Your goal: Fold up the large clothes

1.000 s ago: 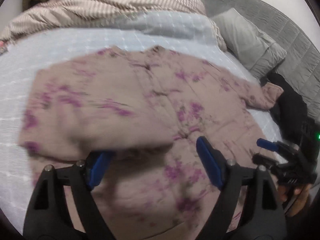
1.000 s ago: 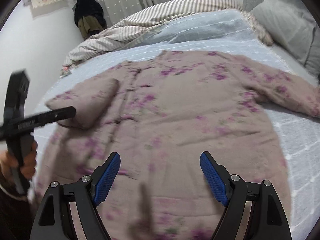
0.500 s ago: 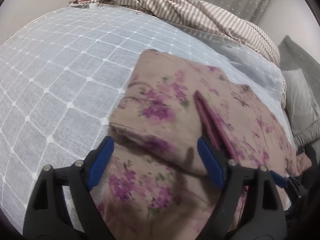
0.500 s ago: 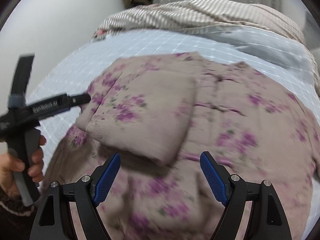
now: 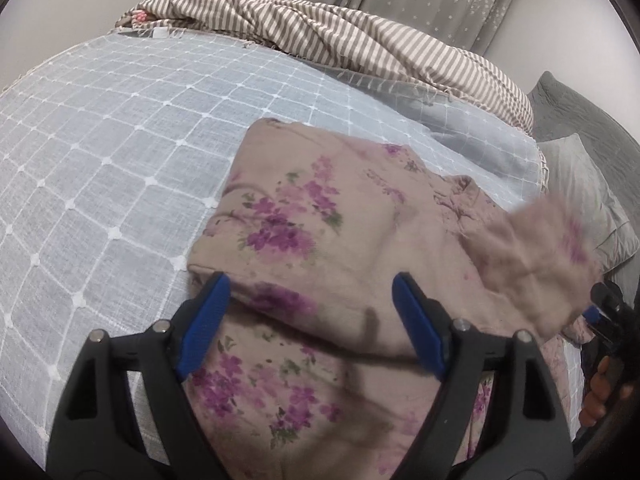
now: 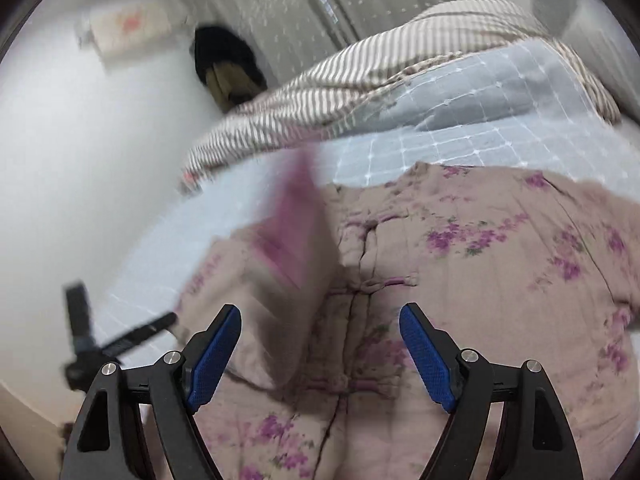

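Observation:
A large beige padded jacket with purple flowers (image 5: 320, 232) lies on the bed, front up, its button placket (image 6: 360, 280) showing in the right wrist view. One sleeve lies folded across the chest. My left gripper (image 5: 312, 320) is open and empty just above that folded sleeve's edge. My right gripper (image 6: 320, 348) is open and empty over the jacket's middle. A blurred fold of the jacket (image 6: 292, 220) stands raised beside it. The right gripper also shows at the far right of the left wrist view (image 5: 604, 308), blurred cloth in front of it.
The bed has a light blue grid-pattern cover (image 5: 100, 140). A brown striped blanket (image 5: 340, 40) is bunched at the far side. Grey pillows (image 5: 592, 184) lie at the right. A white wall (image 6: 80, 140) and curtains (image 6: 280, 8) stand beyond the bed.
Both grippers swung left toward the folded sleeve side. The right gripper moved closer over the placket. A part of the jacket now shows lifted and blurred.

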Demonstrator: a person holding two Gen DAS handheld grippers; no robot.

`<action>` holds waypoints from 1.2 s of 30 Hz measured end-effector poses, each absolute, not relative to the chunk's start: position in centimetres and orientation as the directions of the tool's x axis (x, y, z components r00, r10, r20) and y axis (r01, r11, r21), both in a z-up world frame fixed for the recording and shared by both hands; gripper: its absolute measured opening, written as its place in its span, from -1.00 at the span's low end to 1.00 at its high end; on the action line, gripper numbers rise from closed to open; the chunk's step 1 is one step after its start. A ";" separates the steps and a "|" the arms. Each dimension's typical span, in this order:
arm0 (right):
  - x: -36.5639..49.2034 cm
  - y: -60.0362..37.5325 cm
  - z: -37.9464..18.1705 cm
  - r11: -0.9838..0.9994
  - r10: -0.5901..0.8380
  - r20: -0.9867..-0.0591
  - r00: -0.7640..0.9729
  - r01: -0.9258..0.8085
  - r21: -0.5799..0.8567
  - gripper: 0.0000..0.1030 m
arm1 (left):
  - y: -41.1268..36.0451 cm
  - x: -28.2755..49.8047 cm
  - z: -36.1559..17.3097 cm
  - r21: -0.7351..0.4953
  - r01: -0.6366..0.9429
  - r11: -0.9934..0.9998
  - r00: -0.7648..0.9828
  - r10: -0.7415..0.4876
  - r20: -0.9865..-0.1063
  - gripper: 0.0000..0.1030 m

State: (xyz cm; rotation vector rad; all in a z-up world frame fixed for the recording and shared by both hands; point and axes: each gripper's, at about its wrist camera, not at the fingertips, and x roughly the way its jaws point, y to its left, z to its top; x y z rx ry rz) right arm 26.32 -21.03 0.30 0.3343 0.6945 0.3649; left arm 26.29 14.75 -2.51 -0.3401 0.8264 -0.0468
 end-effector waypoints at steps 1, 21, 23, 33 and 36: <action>26.4 -22.1 0.2 0.881 0.427 -0.553 0.716 -0.192 0.432 0.61 | 14.6 26.2 -2.4 -0.303 -0.087 0.949 0.684 -0.164 -0.710 0.57; 31.4 -21.2 2.3 0.977 0.187 -0.596 0.781 -0.083 0.198 -0.68 | 13.2 26.8 -2.6 -0.263 -0.041 0.964 0.728 -0.151 -0.669 0.20; 31.4 -20.9 3.7 0.988 0.142 -0.565 0.813 -0.081 0.133 -0.68 | 12.6 27.0 -3.0 -0.246 -0.033 0.969 0.714 -0.150 -0.684 0.20; 35.4 -23.1 -3.9 0.994 -0.104 -0.755 0.648 0.091 -0.059 -0.41 | 10.3 27.3 -4.0 -0.144 -0.021 0.989 0.634 -0.098 -0.767 0.32; 33.9 -24.8 -3.3 0.993 -0.095 -0.747 0.658 0.117 -0.023 0.19 | 10.1 27.1 -3.4 -0.155 -0.026 0.988 0.628 -0.104 -0.772 0.69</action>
